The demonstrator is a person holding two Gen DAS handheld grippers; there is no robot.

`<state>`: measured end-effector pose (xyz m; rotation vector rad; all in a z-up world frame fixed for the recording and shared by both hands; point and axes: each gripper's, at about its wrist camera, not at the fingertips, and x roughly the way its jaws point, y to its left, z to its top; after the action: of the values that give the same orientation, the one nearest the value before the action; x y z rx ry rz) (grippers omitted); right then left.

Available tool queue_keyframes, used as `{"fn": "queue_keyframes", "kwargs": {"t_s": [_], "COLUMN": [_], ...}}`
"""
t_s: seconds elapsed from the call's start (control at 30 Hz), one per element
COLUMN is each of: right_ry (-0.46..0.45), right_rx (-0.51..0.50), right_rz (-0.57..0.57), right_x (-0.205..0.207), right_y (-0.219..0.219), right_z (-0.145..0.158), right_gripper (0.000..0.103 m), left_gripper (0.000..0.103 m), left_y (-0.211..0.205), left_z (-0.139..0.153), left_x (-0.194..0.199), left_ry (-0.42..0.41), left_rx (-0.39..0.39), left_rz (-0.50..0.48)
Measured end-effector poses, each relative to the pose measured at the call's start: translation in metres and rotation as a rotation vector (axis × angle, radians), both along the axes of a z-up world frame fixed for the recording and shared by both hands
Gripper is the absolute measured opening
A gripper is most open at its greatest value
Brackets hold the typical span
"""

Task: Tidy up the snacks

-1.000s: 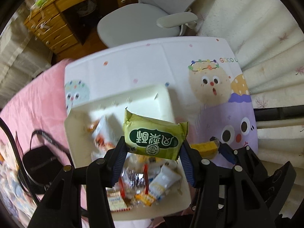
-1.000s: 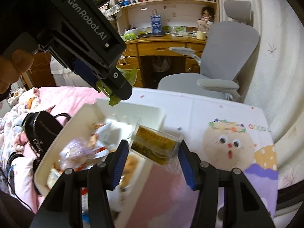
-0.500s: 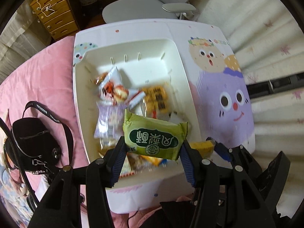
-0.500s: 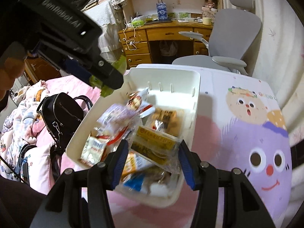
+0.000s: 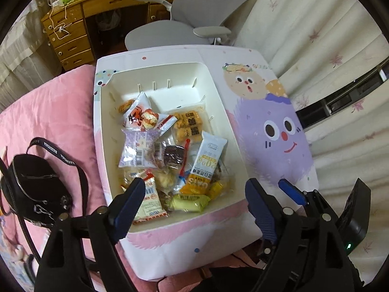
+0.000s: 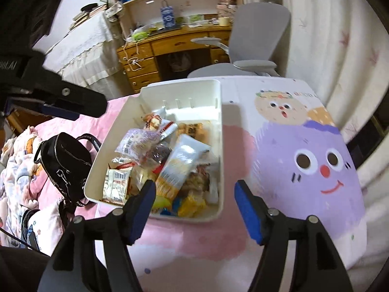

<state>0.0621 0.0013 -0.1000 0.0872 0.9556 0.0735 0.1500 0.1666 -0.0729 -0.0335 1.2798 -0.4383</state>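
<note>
In bin (image 5: 218,102): "20%" oat bar (image 5: 205,163)

Bin (image 5: 220,112) far end bare; near end heaped with snacks (image 5: 170,160).

Illumination is moderate, warm indoor light. Both fisheye views show strong barrel distortion and a black vignette at the corners. The left wrist view is sharp. The right wrist view shows motion blur, strongest on the snack packets (image 6: 170,160). Glare marks the glossy wrappers; the desk recess (image 5: 107,24) remains dark.
</note>
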Motion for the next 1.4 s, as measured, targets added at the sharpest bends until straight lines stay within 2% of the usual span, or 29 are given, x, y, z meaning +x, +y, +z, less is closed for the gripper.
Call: {"fn": "queue_keyframes", "kwargs": {"t_s": [0.1, 0.27, 0.4, 0.53, 0.67, 0.83, 0.93, 1.1, 1.23, 1.4], "right_ry": [0.029, 0.090, 0.114, 0.118, 0.114, 0.104, 0.101, 0.143, 0.143, 0.155], "right_rx": [0.007, 0.036, 0.083, 0.148, 0.179, 0.149, 0.126, 0.107, 0.135, 0.140], "right_rz": [-0.018, -0.036, -0.035, -0.051, -0.049, 0.031, 0.074, 0.169, 0.249, 0.256], "right_x": [-0.012, -0.035, -0.052, -0.068, -0.076, -0.077, -0.075, -0.070, -0.070, -0.073], "right_y": [-0.013, -0.039, -0.070, -0.111, -0.146, -0.175, -0.184, -0.192, -0.186, -0.185], "right_z": [-0.001, -0.007, -0.007, 0.002, 0.018, 0.046, 0.061, 0.082, 0.097, 0.105], "right_gripper": [0.070, 0.070, 0.070, 0.071, 0.083, 0.090, 0.091, 0.095, 0.096, 0.096], "left_gripper": [0.089, 0.090, 0.090, 0.092, 0.092, 0.092, 0.092, 0.093, 0.093, 0.095], "left_y": [0.003, -0.004, -0.016, -0.031, -0.055, -0.079, -0.098, -0.123, -0.133, -0.152], "left_z": [0.000, 0.000, 0.002, 0.006, 0.005, 0.002, 0.006, 0.020, 0.031, 0.048], "left_x": [-0.017, -0.044, -0.066, -0.083, -0.099, -0.118, -0.130, -0.144, -0.153, -0.156], "left_ry": [-0.020, -0.062, -0.116, -0.135, -0.127, -0.122, -0.140, -0.179, -0.201, -0.233], "left_rx": [-0.049, -0.067, -0.080, -0.135, -0.150, -0.186, -0.172, -0.146, -0.113, -0.055], "left_rz": [0.005, 0.013, 0.078, 0.141, 0.224, 0.328, 0.363, 0.350, 0.366, 0.350]}}
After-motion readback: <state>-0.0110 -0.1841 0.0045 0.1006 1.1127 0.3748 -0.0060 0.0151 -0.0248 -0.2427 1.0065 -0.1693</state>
